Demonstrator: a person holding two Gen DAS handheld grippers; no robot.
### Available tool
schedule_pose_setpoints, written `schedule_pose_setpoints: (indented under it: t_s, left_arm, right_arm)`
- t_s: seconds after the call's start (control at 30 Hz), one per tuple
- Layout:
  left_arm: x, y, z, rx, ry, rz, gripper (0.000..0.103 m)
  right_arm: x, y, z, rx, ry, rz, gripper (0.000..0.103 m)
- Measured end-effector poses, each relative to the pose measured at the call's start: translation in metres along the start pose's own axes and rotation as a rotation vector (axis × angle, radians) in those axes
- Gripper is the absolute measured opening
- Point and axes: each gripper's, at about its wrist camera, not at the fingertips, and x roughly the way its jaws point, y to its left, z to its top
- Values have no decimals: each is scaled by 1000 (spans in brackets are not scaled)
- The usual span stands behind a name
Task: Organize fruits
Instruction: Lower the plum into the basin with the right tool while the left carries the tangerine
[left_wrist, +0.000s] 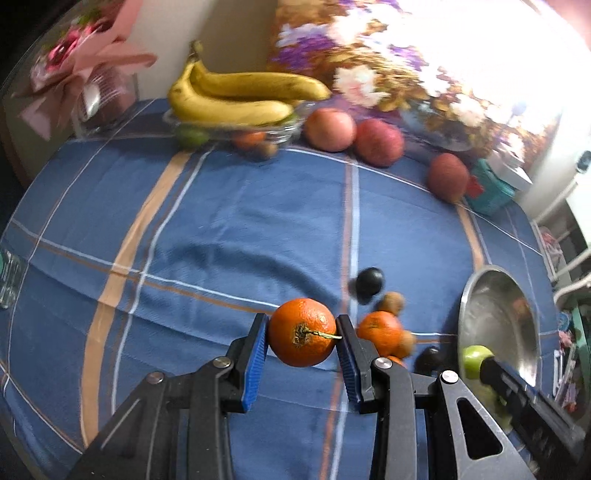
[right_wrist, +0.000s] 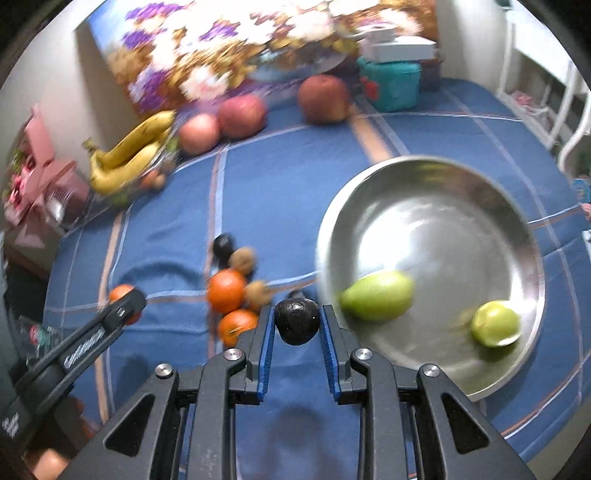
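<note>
My left gripper (left_wrist: 301, 341) is shut on an orange (left_wrist: 302, 331) with a short stem, held above the blue checked cloth. My right gripper (right_wrist: 297, 326) is shut on a dark avocado (right_wrist: 297, 320), just left of the steel bowl (right_wrist: 436, 177). The bowl holds a green mango (right_wrist: 376, 295) and a green apple (right_wrist: 496, 322). Loose on the cloth lie two oranges (right_wrist: 226, 290), brown kiwis (right_wrist: 242, 258) and another dark fruit (right_wrist: 223, 243). The left gripper also shows in the right wrist view (right_wrist: 123, 301), with its orange.
At the back, bananas (left_wrist: 236, 92) rest on a glass dish (left_wrist: 258, 131) holding small fruit. Three red apples (left_wrist: 330, 129) sit along the floral board. A teal box (left_wrist: 491, 192) stands back right, a pink gift bow (left_wrist: 77, 70) back left.
</note>
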Motion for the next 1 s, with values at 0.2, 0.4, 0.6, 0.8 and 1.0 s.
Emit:
schedule_pose_setpoints:
  t_s: [0.2, 0.4, 0.6, 0.8, 1.0]
  left_arm:
    - [-5, -47, -11, 100, -1, -43, 39]
    - [-7, -109, -30, 239, 6, -102, 39]
    - [0, -158, -54, 354, 48, -170, 39]
    - [14, -193, -80, 474, 74, -180, 39]
    - [25, -196, -85, 478, 109, -194, 39]
  right_arm:
    - [-15, -50, 14, 106, -51, -57, 26]
    - [-22, -105, 16, 218, -69, -112, 26]
    - [-25, -154, 13, 310, -74, -132, 26]
    - [-15, -168, 11, 311, -46, -163, 26]
    - [-1, -166, 7, 290, -4, -148, 26]
